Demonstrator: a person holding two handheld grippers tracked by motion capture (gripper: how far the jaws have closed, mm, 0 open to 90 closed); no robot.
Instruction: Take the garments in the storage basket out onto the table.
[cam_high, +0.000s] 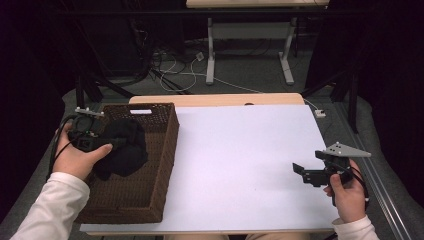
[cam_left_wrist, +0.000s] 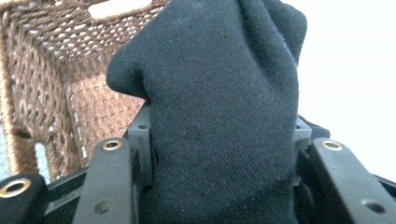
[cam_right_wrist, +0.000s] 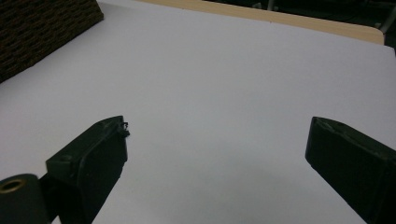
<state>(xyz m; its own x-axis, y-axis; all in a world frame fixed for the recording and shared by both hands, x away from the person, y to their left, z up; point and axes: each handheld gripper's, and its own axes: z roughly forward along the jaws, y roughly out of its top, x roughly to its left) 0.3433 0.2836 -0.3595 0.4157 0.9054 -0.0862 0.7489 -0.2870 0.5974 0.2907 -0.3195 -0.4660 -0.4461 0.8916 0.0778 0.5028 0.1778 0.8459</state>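
A bunched black cloth (cam_high: 125, 147) hangs over the brown wicker basket (cam_high: 165, 150) at the table's left. My left gripper (cam_high: 117, 144) is shut on it; in the left gripper view the black cloth (cam_left_wrist: 219, 116) fills the space between both jaws, pressed by the pads, with the basket (cam_left_wrist: 51, 84) wall behind. My right gripper (cam_high: 299, 172) stands open above the white table top near the right front edge. In the right gripper view its jaws (cam_right_wrist: 217, 154) are wide apart with nothing between them.
The white table top (cam_high: 240, 155) stretches between basket and right hand; a wooden edge (cam_high: 215, 99) runs along the back. Beyond the table are a desk's white legs (cam_high: 211, 50) and cables on the floor. The basket's corner (cam_right_wrist: 42, 28) shows at the right gripper view's upper left.
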